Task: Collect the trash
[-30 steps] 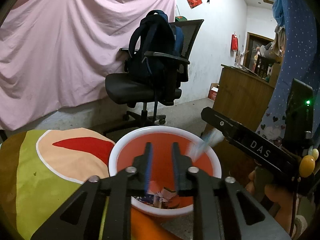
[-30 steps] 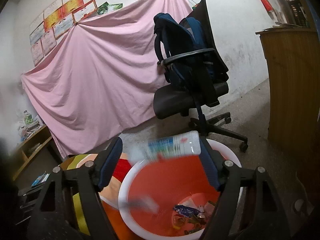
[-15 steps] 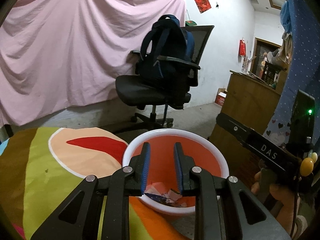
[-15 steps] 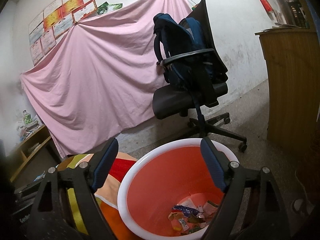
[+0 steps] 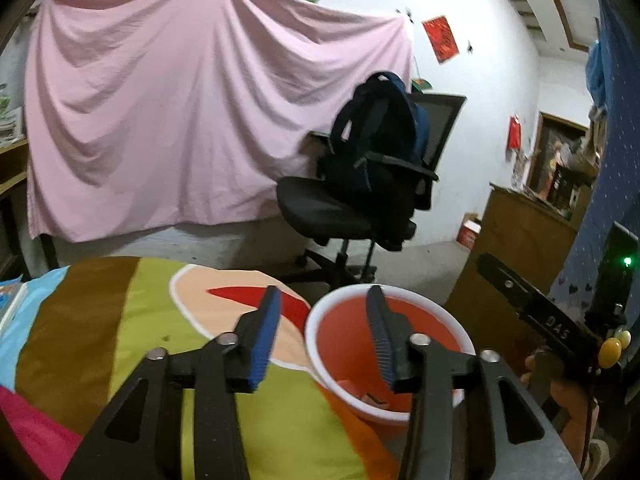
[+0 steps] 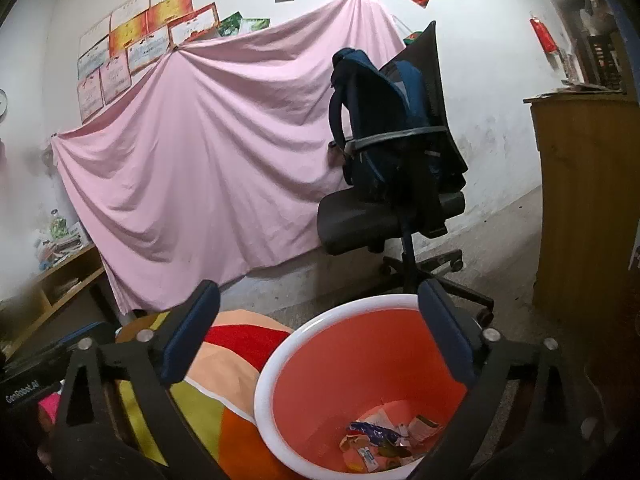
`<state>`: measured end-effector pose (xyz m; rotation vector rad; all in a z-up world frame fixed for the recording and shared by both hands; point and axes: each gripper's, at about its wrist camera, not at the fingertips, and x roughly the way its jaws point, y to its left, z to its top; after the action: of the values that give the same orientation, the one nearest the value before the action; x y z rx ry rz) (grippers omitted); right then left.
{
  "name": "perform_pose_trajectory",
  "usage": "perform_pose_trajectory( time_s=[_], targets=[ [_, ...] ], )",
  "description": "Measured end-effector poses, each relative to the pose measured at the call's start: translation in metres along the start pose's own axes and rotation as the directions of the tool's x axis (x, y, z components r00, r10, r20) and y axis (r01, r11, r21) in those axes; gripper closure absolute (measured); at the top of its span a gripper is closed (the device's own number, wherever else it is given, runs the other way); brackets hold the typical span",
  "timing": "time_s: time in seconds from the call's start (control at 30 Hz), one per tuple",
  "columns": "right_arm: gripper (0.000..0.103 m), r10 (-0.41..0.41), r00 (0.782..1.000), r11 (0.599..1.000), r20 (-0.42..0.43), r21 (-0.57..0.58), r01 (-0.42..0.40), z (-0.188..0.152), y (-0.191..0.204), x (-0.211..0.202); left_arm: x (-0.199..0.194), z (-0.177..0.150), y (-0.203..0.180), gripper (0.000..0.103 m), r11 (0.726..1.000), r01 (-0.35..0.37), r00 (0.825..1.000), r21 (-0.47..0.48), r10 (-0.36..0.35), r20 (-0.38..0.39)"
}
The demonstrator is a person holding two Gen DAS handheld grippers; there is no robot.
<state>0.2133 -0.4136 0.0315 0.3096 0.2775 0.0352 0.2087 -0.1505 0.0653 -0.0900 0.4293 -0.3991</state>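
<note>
Bin (image 6: 276,364) bottom partly hidden behind left claw (image 5: 324,332), opening, empty.

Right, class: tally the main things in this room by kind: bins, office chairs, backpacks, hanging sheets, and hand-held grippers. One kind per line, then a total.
Orange bin: 1
Office chair: 1
Backpack: 1
Pink sheet: 1
Grippers: 2, left gripper, jaws opening, nothing between them; right gripper, open, empty
Total: 6

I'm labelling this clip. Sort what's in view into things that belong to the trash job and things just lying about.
Belongs to the job:
- bin, orange inside with a white rim
- wrappers at its bottom
- left tongs, opening, nothing between them
- right tongs, open and empty

Just lying about:
- office chair
- backpack
- pink sheet
- wooden cabinet
</note>
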Motion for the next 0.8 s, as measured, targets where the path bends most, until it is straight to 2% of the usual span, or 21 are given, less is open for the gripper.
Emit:
perform_pose_trajectory(
  time_s=[0.13, 0.23, 0.37, 0.43, 0.6, 0.7, 0.8],
  targets=[
    [0.000, -0.003, 1.000, 1.000, 0.009, -0.030, 0.003, -0.001, 0.013, -0.010, -0.023, -0.001, 0.013, 0.055, 0.999, -0.024, 0.999, -0.020, 0.025, 0.033],
    [0.000, 0.007, 1.000, 0.998, 0.017, -0.060, -0.006, -0.003, 0.028, -0.020, -0.042, -0.003, 0.020, 0.042, 0.998, -0.049, 0.997, -0.028, 0.051, 0.059],
    [0.000, 0.028, 0.999, 0.993, 0.045, -0.113, -0.022, -0.007, 0.051, -0.038, -0.067, -0.009, 0.033, 0.033, 0.996, -0.070, 0.994, -0.055, 0.074, 0.079],
    [0.000, 0.036, 0.998, 0.991, 0.054, -0.127, -0.029, -0.010, 0.059, -0.047, -0.077, -0.012, 0.039, 0.022, 0.995, -0.081, 0.993, -0.063, 0.086, 0.079],
    [0.000, 0.062, 0.996, 0.990, 0.067, -0.129, -0.053, -0.021, 0.077, -0.068, -0.108, -0.021, 0.052, 0.019, 0.990, -0.120, 0.986, -0.072, 0.127, 0.107],
    [0.000, 0.066, 0.995, 0.990, 0.069, -0.131, -0.056, -0.027, 0.087, -0.078, -0.125, -0.024, 0.057, 0.009, 0.988, -0.129, 0.983, -0.083, 0.139, 0.124],
    [0.000, 0.074, 0.994, 0.988, 0.076, -0.142, -0.062, -0.033, 0.096, -0.090, -0.143, -0.030, 0.058, 0.007, 0.987, -0.138, 0.978, -0.084, 0.150, 0.146]
  ],
)
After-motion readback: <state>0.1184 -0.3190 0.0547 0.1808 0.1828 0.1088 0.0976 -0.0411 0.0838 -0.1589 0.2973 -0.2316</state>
